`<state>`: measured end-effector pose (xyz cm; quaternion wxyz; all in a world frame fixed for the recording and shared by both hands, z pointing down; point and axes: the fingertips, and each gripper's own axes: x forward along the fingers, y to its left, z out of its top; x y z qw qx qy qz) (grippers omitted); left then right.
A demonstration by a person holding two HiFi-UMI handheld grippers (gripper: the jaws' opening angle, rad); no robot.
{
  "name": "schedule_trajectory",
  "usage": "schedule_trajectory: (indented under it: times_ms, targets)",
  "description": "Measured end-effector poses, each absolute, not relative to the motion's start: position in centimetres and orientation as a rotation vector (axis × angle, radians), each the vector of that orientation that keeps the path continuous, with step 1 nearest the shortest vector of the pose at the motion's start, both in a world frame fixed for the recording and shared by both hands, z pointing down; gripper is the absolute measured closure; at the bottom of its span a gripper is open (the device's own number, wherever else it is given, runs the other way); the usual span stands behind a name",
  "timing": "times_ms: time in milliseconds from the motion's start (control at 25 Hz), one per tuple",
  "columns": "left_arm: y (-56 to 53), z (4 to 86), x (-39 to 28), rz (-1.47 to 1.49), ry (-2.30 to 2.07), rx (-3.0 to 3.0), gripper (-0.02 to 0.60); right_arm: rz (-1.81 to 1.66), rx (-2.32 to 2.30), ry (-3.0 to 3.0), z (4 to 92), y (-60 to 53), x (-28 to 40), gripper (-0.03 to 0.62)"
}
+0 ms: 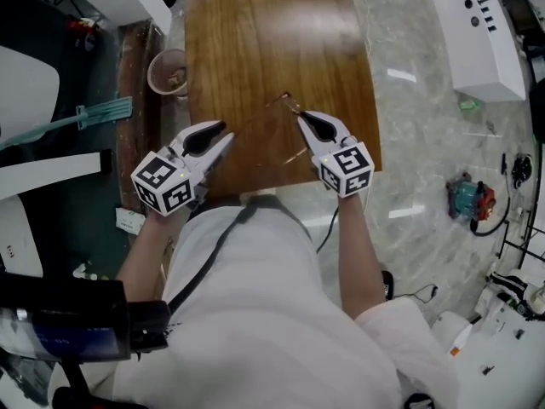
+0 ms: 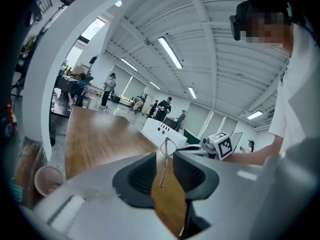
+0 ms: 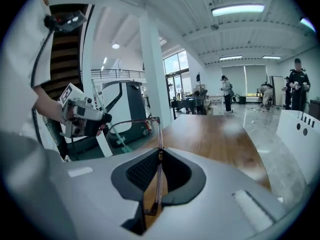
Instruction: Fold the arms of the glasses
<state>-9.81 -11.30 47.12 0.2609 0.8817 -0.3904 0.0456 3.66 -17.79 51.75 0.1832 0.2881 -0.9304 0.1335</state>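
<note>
While the right gripper (image 1: 300,119) pinches one arm of the glasses (image 1: 285,98), its jaws pressed onto the thin wire, the left gripper (image 1: 228,135) has its jaws spread. Another thin part of the frame stands in that gap, the second arm by my reading, and it touches neither pad so far as the left gripper view shows. The glasses hang between the two grippers over the near end of the wooden counter (image 1: 255,32). Judging by the right gripper view, they are carried by the right grip alone and lifted clear of the wood. The pinched arm runs lengthwise along the right jaws to its hinge. From there the front of the frame turns across toward the left gripper, so the glasses' long axis lies roughly from one gripper to the other. Both arms look unfolded. The coming move turns on the left side — that arm already lies inside the open jaws, so the left hand is the nearer one and free to close on it. It could then swing the arm inward against the front while the right keeps the frame steady. By count there are one pair of glasses with two arms, two grippers, and one paper cup (image 1: 168,71) standing apart beside the counter's left edge.
</note>
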Motion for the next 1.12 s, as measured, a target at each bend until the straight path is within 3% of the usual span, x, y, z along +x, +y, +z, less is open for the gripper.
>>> schedule_trajectory:
  times_ms: [200, 440, 640, 1120]
  targets:
    - [-10.7, 44.4, -6.7, 0.151, -0.973, 2.5, 0.523, 0.42, 0.943, -2.709, 48.1, -16.6, 6.6, 0.564]
    - [-10.0, 43.0, -3.7, 0.262, -0.833, 2.616, 0.52, 0.39, 1.001, -2.747, 45.9, -15.5, 8.1, 0.563]
    - [-9.4, 42.9, -2.3, 0.331, -0.753, 2.656, 0.555, 0.377, 1.052, -2.749, 45.1, -15.5, 8.9, 0.564]
    - [-7.9, 44.4, 2.9, 0.558, -0.439, 2.706, 0.561, 0.312, 0.957, -2.886, 40.6, -14.6, 4.7, 0.565]
